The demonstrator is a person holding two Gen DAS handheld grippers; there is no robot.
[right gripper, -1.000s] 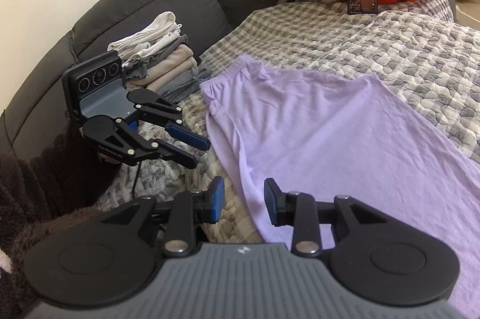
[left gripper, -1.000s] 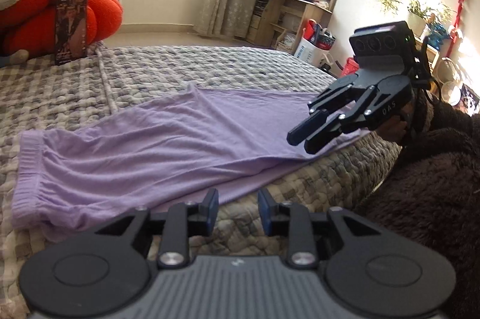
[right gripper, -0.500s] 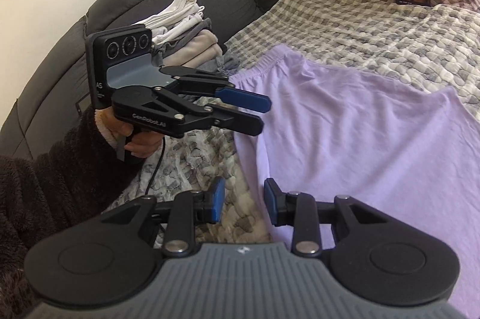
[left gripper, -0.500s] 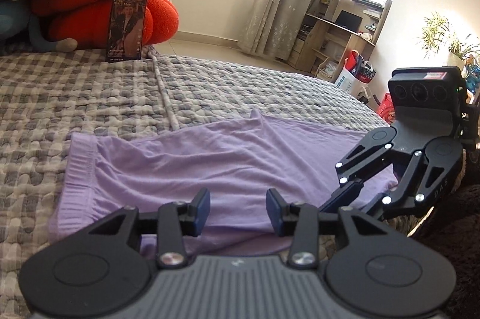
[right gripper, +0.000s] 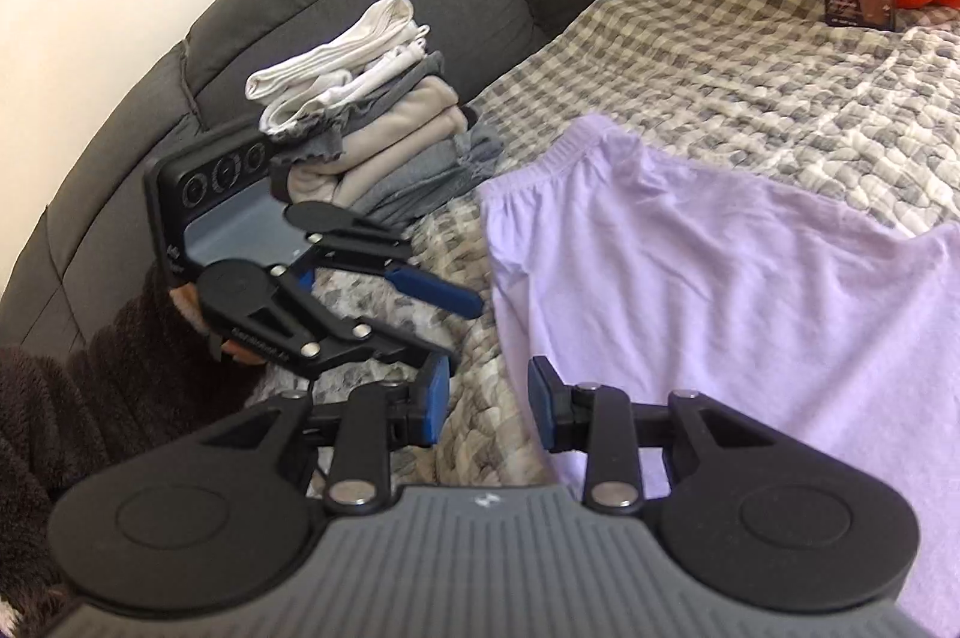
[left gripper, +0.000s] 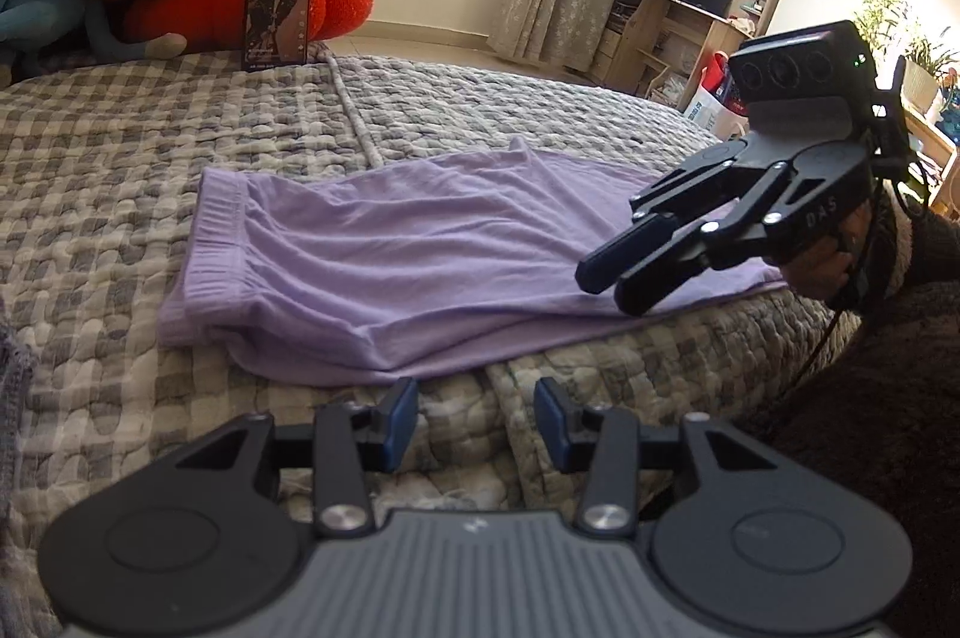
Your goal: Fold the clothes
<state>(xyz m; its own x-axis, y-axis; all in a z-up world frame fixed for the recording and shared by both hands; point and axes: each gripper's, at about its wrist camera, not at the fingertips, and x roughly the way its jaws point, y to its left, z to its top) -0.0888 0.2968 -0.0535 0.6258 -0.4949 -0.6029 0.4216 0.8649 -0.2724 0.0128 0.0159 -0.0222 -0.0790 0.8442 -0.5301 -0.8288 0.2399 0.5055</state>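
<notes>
- Bed (left gripper: 180, 146) with checked quilt, in a sunlit bedroom; the lilac garment (left gripper: 384, 266) lies flat across it, one edge near the bed's front rim.
- Left claw (left gripper: 474, 422): jaws opening, nothing between them, poised just short of the garment's near hem. Risk: pinching quilt together with cloth, dragging both.
- Right claw (right gripper: 487, 403): jaws part open, empty, over the garment's lower edge. Risk: catching a single layer, so the fold skews.
- Stack of folded clothes (right gripper: 366, 128) stands beside the waistband; a wide sweep could topple it.
- Propped phone (left gripper: 277, 5) sits well apart.
</notes>
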